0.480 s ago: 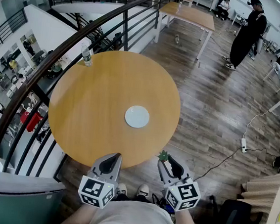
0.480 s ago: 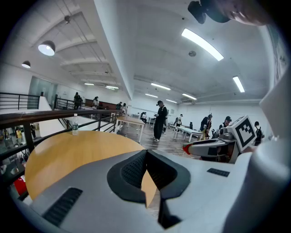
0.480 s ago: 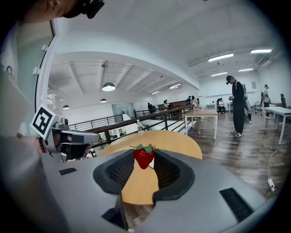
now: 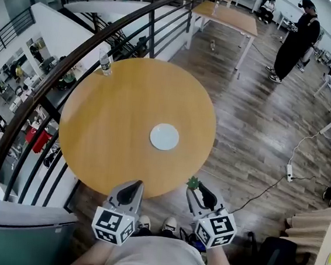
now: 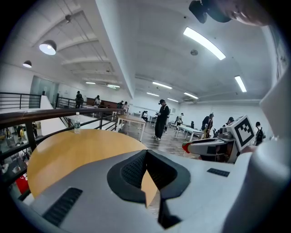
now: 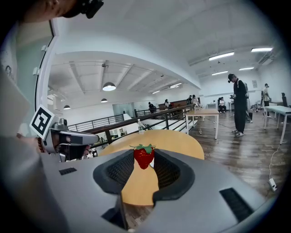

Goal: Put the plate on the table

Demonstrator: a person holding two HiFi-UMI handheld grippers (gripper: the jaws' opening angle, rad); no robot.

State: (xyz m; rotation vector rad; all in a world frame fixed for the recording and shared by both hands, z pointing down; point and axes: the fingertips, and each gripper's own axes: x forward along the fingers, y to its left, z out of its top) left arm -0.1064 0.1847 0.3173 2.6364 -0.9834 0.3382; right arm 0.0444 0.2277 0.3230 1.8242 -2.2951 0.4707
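tabletop (image 4: 114, 118): round, light wood, mostly bare.
plate (image 4: 164, 137): white, round, lying flat on the tabletop, right of centre.
water bottle (image 4: 105, 64): upright at the far left rim, well apart from the plate.

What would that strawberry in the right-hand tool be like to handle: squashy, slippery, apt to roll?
The strawberry looks small and probably light; it sits between the tips of the fingers. Its skin looks glossy, so it may slip. Whether it is real and squashy or a hard toy, I cannot tell. Rounded and tapering, it might roll if set down.
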